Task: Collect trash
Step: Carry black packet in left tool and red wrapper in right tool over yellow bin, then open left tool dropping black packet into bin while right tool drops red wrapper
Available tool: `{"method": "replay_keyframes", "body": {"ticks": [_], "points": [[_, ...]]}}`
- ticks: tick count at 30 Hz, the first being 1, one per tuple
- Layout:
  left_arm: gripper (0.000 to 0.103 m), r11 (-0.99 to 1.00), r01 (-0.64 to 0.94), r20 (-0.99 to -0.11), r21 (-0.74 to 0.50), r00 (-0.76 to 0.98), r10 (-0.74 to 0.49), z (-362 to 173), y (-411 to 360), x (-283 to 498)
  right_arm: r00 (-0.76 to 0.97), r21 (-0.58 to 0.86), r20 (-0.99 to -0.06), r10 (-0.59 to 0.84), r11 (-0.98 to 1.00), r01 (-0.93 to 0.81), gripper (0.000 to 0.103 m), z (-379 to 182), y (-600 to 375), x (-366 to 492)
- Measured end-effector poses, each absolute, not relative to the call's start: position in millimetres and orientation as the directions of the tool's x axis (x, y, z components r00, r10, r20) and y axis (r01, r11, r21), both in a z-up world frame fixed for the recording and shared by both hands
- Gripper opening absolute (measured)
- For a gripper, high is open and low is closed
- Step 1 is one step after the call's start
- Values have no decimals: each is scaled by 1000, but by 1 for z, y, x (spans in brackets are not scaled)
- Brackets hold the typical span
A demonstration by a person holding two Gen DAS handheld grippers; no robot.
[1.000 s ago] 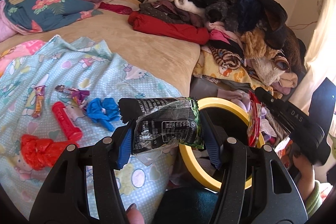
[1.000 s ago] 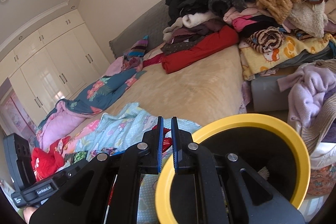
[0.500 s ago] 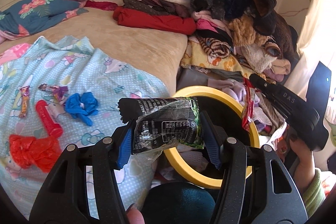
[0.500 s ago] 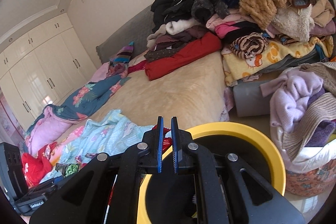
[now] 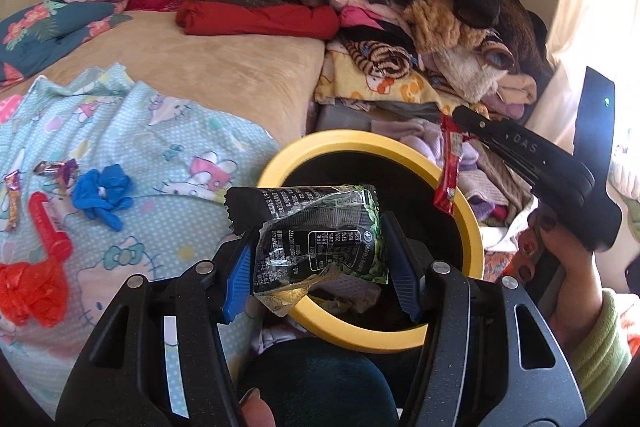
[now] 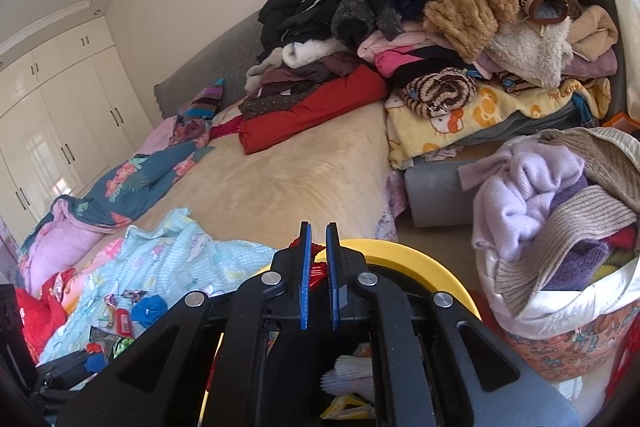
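Swung rightward vs. a sec ago: left claw [image 5: 318, 259] now over the near rim of yellow-rimmed bin [image 5: 362, 139], clenched on black snack wrapper [image 5: 316, 239]. Right claw [image 6: 317, 277] clamped on red wrapper [image 5: 450, 167], dangling above bin's far rim. Means both pieces about ready to drop, probably. Black wrapper: crinkled, glossy, white print, green corner, torn clear flap hanging. Left on bed sheet [image 5: 168, 131]: blue glove [image 5: 102, 195], red tube [image 5: 50, 231], red bag [image 5: 30, 289], candy wrappers [image 5: 56, 169].
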State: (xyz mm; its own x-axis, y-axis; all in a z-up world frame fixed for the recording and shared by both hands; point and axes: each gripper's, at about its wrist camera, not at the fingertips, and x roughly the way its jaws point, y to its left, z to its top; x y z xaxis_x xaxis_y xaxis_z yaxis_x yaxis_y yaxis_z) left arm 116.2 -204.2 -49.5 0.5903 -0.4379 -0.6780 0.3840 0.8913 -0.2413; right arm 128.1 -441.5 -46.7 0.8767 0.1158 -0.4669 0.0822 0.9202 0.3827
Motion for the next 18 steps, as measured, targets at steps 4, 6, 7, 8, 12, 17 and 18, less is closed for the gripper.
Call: {"method": "replay_keyframes", "body": {"ticks": [4,6,7,8,12,17,18], "points": [[50,884,401,-689,-238,572,-445,-57,-214,115,871,384,-480,106,918,99,8,-53,-447,129],[50,879,413,-694,-237,561,-451,-60,-219,114,868,383,-485,103,918,105,8,-55,-450,131],[50,877,418,-697,-235,557,-452,-62,-221,113,867,382,-488,100,918,109,8,-57,-451,131],[50,875,424,-699,-234,553,-454,-63,-224,113,866,380,-490,97,918,112,8,-58,-452,131],[50,862,452,-712,-227,527,-464,-71,-239,112,859,378,-504,90,917,125,8,-64,-457,133],[50,848,483,-724,-219,503,-473,-80,-254,111,840,379,-536,79,912,157,8,-76,-466,137],[50,846,486,-727,-219,497,-474,-82,-257,111,835,384,-544,80,909,163,8,-78,-468,138]]}}
